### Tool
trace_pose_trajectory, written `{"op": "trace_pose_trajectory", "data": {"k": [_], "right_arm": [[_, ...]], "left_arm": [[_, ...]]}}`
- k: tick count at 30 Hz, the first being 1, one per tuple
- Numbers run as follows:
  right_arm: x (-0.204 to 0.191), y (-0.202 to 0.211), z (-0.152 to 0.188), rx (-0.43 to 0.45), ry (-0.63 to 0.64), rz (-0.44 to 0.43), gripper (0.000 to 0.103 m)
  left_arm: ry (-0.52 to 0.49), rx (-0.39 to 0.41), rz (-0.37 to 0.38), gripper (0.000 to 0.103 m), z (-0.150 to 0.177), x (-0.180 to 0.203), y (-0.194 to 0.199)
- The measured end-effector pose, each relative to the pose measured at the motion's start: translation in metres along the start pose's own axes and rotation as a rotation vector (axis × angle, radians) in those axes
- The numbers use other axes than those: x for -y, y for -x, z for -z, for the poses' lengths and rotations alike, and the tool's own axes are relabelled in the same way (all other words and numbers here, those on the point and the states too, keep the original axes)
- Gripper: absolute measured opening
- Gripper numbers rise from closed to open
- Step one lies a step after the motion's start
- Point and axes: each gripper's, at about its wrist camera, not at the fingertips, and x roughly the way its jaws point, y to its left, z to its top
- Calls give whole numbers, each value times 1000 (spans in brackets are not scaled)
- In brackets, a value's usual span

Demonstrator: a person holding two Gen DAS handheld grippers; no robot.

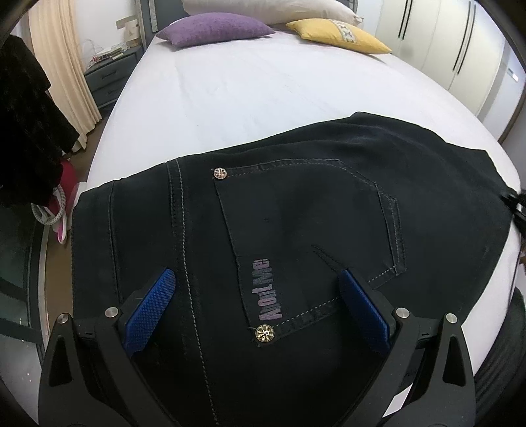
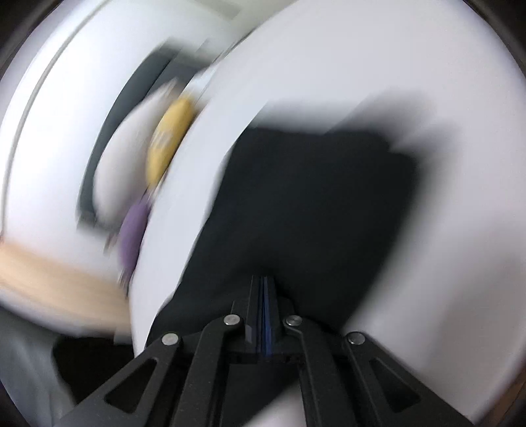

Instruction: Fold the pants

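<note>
Dark denim pants (image 1: 296,213) lie folded on the white bed (image 1: 246,85), back pocket with "About Me" print and metal rivets facing up. My left gripper (image 1: 256,279) hovers just above the pants near the waistband, jaws wide open, blue pads (image 1: 149,305) on either side and holding nothing. In the right wrist view, which is heavily motion-blurred, my right gripper (image 2: 265,282) has its jaws closed together on the edge of the dark pants fabric (image 2: 305,213), which spreads over the bed (image 2: 411,65). The right gripper also shows at the pants' right edge in the left wrist view (image 1: 516,203).
A purple pillow (image 1: 213,29), a yellow pillow (image 1: 338,34) and a white pillow (image 1: 273,10) lie at the head of the bed. A nightstand (image 1: 108,75) and curtain (image 1: 62,65) stand at left, a wardrobe (image 1: 460,56) at right. Dark clothing (image 1: 26,124) hangs at far left.
</note>
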Motion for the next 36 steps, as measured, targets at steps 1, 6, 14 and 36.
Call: {"op": "trace_pose_trajectory", "data": {"k": [1, 6, 14, 36], "right_arm": [[12, 15, -10, 37, -32, 23, 0], [38, 85, -18, 107, -35, 66, 57], [19, 39, 2, 50, -130, -94, 59], [-3, -22, -53, 38, -184, -186, 13]], "left_arm": [[-1, -2, -2, 101, 1, 2, -1], [-29, 32, 42, 101, -7, 26, 7], [-130, 82, 173, 102, -31, 94, 1], [-119, -65, 272, 100, -71, 136, -65]]}}
